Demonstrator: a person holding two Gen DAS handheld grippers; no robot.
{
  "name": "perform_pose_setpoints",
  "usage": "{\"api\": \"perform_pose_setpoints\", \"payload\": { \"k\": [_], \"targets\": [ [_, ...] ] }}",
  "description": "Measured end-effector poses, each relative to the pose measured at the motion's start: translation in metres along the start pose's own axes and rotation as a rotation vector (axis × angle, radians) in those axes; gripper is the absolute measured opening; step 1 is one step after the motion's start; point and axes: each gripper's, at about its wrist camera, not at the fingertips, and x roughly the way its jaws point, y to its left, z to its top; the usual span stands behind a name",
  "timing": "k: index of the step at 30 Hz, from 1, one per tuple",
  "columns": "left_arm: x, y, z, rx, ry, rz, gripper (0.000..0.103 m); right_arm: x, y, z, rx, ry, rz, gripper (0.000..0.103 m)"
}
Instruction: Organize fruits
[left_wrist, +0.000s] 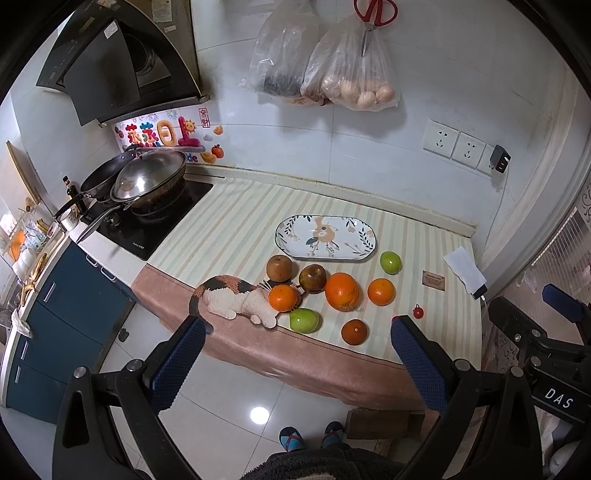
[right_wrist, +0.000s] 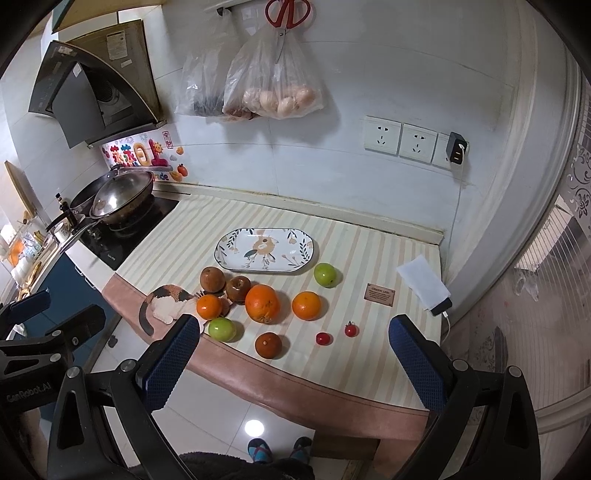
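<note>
With both our left gripper (left_wrist: 297, 338) and right gripper (right_wrist: 293, 334) spread wide and empty, we judge the big orange (right_wrist: 262, 303) just ahead firm, heavy, best pinched across its middle.

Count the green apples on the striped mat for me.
2. One green apple sits just off the right end of the oval plate; the other green apple lies near the mat's front edge beside the cat figure. None looks hidden.
</note>
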Motion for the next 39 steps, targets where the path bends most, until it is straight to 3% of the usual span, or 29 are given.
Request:
{"api": "perform_pose_setpoints", "payload": {
  "k": [39],
  "targets": [
    [-0.009,0.013,0.011,-0.012,-0.004,-0.002,0.103,-0.006,0.009,-0.003,0.011,-0.003,0.008,0.103]
  ]
}}
